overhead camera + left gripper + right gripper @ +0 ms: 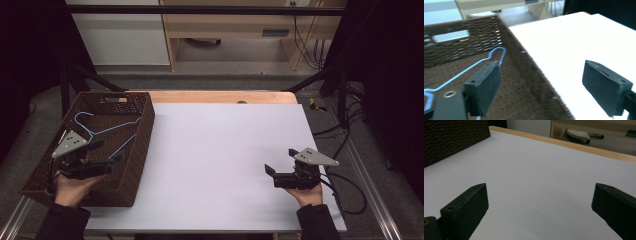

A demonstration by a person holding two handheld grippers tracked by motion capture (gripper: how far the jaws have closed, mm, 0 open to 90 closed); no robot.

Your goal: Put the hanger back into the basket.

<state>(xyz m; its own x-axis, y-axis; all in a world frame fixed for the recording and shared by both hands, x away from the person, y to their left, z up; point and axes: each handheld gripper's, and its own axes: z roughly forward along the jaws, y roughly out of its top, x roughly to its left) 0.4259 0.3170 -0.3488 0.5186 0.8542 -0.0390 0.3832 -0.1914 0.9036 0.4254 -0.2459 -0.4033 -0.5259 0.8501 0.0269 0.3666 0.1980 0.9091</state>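
Basket (142, 131), brown wicker, sits on the left side of my white table (220, 150), w/ a blue wire hanger (102, 131) lying flat inside on its floor. My left gripper (106, 151) hangs over the basket's near part, jaws spread wide, nothing between them; the hanger lies just past it. In the left gripper view the hanger's hook (499, 53) pokes out behind one jaw, not pinched. My right gripper (281, 161) is over bare table on the right, well apart from the basket, jaws spread wide too, w/ nothing in them.
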